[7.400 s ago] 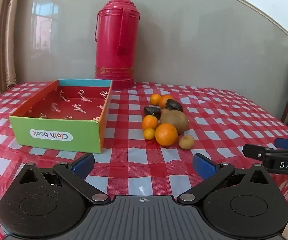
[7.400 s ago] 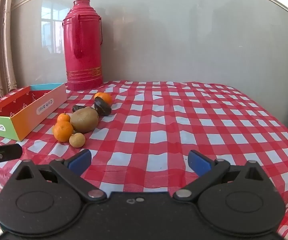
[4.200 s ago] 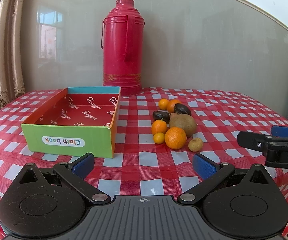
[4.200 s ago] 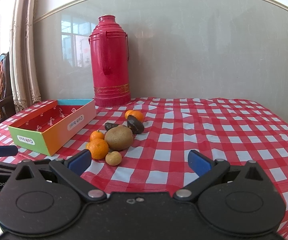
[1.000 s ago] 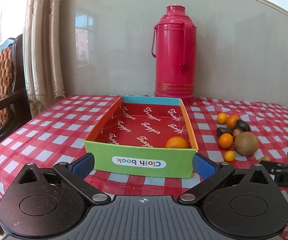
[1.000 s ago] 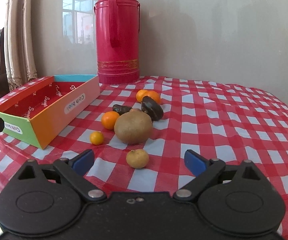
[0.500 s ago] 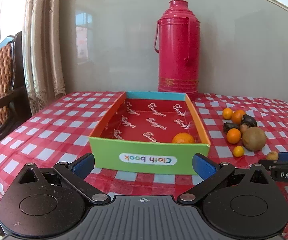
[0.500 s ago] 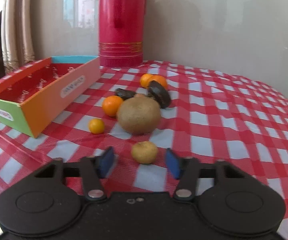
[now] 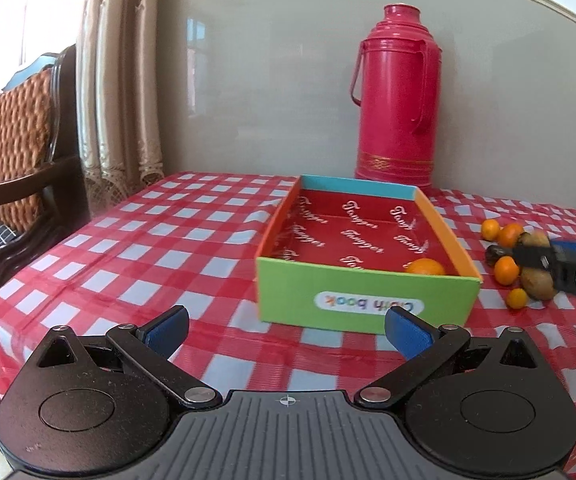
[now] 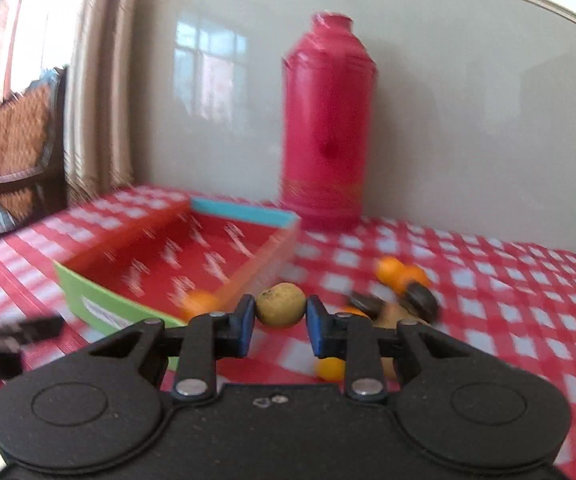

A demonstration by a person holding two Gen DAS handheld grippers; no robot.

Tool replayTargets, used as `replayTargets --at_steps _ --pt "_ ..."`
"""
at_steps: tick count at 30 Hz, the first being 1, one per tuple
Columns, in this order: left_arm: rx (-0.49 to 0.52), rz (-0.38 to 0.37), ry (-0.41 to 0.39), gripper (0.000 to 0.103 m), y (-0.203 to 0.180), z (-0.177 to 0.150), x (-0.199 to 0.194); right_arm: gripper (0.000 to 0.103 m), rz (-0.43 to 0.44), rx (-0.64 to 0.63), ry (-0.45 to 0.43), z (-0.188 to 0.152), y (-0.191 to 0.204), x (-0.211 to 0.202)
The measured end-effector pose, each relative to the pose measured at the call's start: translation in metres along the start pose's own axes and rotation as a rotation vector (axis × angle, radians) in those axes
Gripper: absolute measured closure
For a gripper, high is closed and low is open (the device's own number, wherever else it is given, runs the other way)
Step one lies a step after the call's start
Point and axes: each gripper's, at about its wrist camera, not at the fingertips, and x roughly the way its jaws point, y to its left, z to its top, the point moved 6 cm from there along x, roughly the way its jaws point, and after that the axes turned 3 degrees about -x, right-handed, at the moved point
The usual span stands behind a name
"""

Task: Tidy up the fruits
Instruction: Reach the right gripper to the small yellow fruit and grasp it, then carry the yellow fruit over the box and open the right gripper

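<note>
Left wrist view: the left gripper (image 9: 286,330) gapes wide and empty before the box (image 9: 368,294), which holds one orange (image 9: 425,267).
Right wrist view (blurred): the right gripper (image 10: 280,316) clamps a small tan fruit (image 10: 280,305), apparently raised beside the box (image 10: 100,298); other fruits (image 10: 404,280) lie on the tablecloth (image 10: 528,300).

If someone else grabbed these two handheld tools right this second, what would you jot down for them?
Right tool: shut on the small tan fruit, lifted near the box.
Left tool: open, empty, facing the box's green front.
Done: one orange lies in the box's near right corner.
Left: drop the tan fruit in, then move the pile on the checked cloth right of the box: the brown kiwi-like fruit, small oranges, tiny yellow-orange one, dark fruits.
The red thermos stands behind the box.
</note>
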Motion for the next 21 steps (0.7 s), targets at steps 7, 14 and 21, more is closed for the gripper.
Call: replayTargets --at_steps 7,14,21 --pt "0.019 0.037 0.010 0.000 0.023 -0.006 -0.003 0.084 0.087 0.020 -0.046 0.016 0.046 0.026" --pt "-0.040 0.069 0.028 0.000 0.050 -0.010 -0.007 0.038 0.139 0.010 -0.042 0.015 0.080 0.039" --pt "-0.055 0.043 0.000 0.000 0.042 -0.007 -0.010 0.010 0.048 0.004 -0.167 0.018 0.060 0.006"
